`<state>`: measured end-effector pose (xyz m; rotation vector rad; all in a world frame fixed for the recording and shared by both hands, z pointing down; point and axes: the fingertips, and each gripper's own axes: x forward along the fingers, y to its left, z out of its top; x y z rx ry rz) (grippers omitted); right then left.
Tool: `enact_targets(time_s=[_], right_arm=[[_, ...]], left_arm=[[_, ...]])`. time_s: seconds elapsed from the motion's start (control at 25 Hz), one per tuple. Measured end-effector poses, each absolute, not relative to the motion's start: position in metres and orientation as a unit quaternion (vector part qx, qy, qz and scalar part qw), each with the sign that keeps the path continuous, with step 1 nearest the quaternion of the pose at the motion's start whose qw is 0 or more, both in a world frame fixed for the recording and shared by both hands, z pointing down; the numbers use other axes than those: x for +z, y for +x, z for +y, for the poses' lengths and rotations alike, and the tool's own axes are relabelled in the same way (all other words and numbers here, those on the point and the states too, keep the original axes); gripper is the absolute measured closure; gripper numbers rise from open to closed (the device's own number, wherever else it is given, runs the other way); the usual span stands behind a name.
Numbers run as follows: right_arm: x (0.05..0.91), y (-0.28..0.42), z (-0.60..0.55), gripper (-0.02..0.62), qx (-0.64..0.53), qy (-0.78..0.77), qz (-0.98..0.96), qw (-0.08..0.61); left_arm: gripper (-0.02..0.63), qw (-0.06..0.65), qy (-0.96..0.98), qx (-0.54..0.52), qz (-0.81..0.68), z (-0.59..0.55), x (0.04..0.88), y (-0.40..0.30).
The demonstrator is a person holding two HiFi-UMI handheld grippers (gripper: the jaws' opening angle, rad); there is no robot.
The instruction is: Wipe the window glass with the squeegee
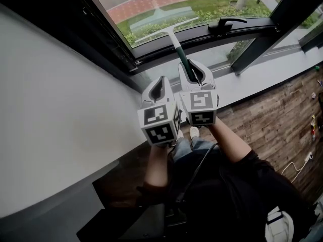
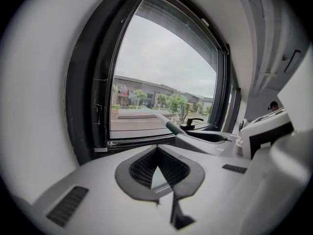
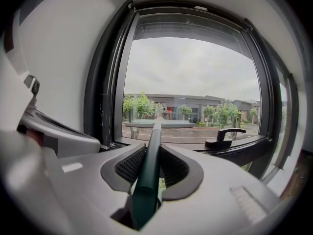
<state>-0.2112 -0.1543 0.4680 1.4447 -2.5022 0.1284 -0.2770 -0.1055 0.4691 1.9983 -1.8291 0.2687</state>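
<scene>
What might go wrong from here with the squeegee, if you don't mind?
Only the right gripper clamps the squeegee, far back on its handle, so the blade may twist against the glass.
The window handle sits just right of the blade; a sideways stroke might strike it.
The shut, empty left gripper crowds the right one.

Glass (image 3: 195,72) is clear above the squeegee (image 3: 152,146); the latch (image 3: 224,137) juts at its lower right corner, and the wall (image 1: 50,110) crowds the left.

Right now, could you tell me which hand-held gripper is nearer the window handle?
Right. The right hand-held gripper, clamping the squeegee, is below-left of the window handle; the left hand-held gripper sits farther left.
</scene>
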Motion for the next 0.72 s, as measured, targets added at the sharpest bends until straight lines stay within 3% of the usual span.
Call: enact_targets(time_s=[0.72], right_arm=[[0.455, -0.206, -0.149, 0.5, 0.043, 0.491, -0.863, 0.111]], left_arm=[[0.606, 0.181, 0.719, 0.078, -0.667, -0.109, 0.447, -0.282]])
